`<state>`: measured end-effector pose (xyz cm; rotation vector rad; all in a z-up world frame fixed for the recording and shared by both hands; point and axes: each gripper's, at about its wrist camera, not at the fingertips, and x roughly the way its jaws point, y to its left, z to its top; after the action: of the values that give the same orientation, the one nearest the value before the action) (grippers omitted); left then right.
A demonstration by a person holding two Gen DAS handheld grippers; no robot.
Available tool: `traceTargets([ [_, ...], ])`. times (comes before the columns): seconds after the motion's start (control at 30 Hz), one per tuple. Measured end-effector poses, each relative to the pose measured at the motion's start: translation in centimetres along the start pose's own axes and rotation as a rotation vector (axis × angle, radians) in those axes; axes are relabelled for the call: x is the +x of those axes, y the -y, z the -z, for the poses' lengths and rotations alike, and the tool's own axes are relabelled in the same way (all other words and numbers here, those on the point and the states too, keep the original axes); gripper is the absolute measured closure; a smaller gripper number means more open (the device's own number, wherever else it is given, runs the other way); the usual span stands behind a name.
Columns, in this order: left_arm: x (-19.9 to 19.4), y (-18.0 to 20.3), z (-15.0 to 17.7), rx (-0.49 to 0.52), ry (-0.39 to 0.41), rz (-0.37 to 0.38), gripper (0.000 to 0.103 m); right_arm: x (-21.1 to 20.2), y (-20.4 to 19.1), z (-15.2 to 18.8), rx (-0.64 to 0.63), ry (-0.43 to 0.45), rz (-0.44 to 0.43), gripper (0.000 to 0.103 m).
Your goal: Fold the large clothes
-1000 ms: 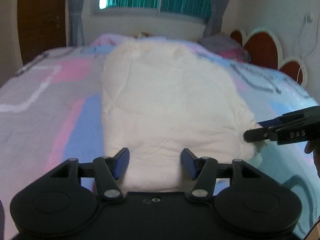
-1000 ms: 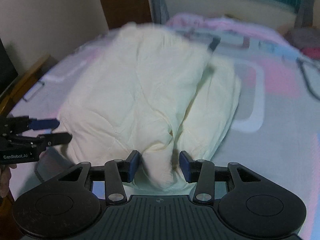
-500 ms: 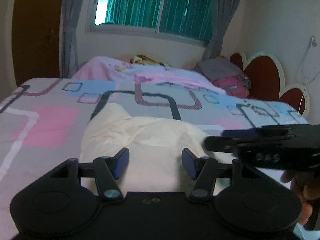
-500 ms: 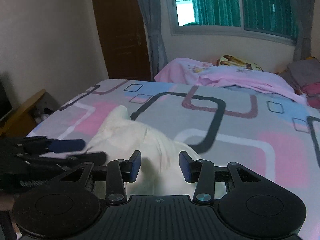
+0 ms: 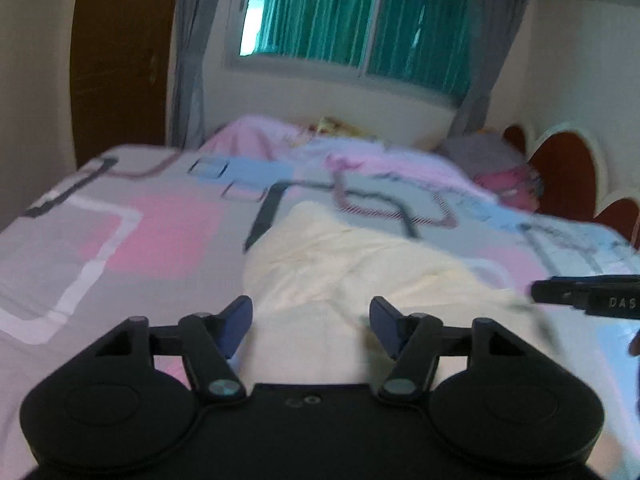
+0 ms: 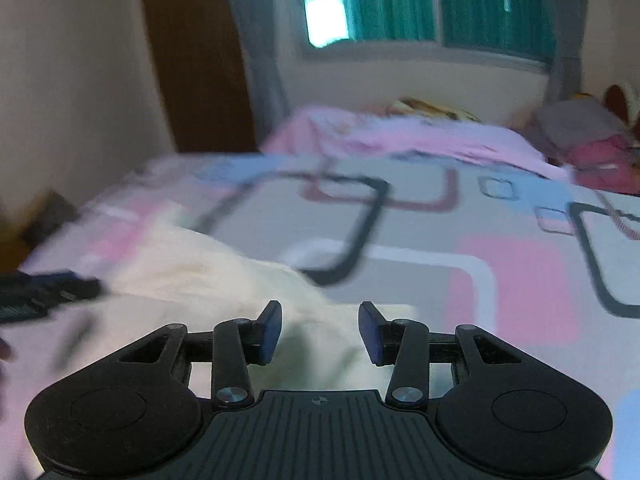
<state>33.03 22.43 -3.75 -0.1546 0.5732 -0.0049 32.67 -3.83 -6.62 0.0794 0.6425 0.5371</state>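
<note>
- The cream garment (image 5: 360, 264) lies in a bunched heap on the bed (image 5: 120, 240), spread across the patterned pink, grey and blue bedcover.
- In the left wrist view, the left gripper (image 5: 311, 326) has its blue-padded fingers (image 5: 236, 320) spread apart with nothing between them, and the garment lies at 12 o'clock just beyond the tips.
- The right gripper (image 5: 588, 294) reaches in at 3 o'clock in that view, near the garment's right edge; from this side angle its state cannot be told.
- In the right wrist view, the right gripper (image 6: 319, 332) shows its fingers apart and empty, with the garment (image 6: 208, 280) at 10 to 11 o'clock and also lying just under the tips.
- The left gripper (image 6: 44, 290) shows at 9 o'clock there, blurred, beside the garment's left edge.
- A window with green curtains (image 5: 352, 20) is at 12 o'clock behind the bed, and a pink blanket (image 6: 400, 136) is piled at the far side.
</note>
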Motion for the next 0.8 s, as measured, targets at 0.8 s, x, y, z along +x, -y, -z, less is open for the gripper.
traceTargets([
  [0.8,-8.1,6.1,10.0,0.045,-0.104,-0.042,0.041,-7.5,-1.8,10.8,-0.1,-0.183,0.007,0.059],
])
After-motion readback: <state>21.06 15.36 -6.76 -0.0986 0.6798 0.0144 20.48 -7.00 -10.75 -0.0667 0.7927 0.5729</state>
